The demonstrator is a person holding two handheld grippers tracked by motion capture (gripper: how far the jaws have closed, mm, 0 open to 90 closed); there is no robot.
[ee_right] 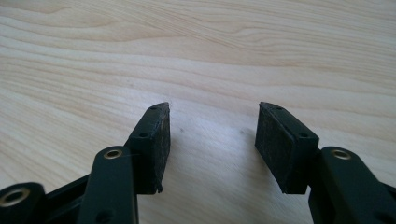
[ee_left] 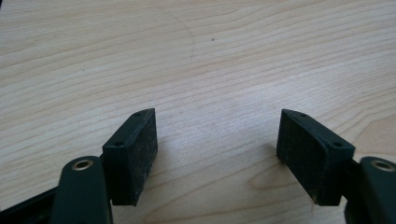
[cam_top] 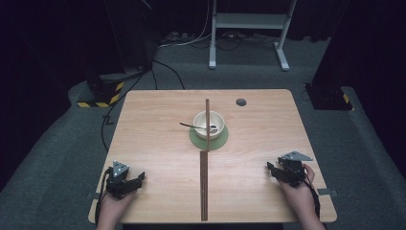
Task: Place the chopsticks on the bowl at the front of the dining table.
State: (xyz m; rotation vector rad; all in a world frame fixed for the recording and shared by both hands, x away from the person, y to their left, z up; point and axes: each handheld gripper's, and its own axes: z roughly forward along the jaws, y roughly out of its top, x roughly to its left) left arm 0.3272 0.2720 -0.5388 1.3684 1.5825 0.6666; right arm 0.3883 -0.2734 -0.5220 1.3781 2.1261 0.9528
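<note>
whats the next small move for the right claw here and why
Probably bring the right claw in toward the chopsticks lying together down the middle of the table. Both claws rest open and empty near the table's front corners, the left claw too, and that pair is the nearest loose thing; a single chopstick lies across the bowl.

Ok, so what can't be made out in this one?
- Bowl contents: too small in the high view; a dark spoon-like utensil shows, nothing finer.
- Chopsticks: whether one pair or more, too thin to tell.
- Person: cut off by the bottom edge beyond the forearms.
- Room beyond the table: too dark.
</note>
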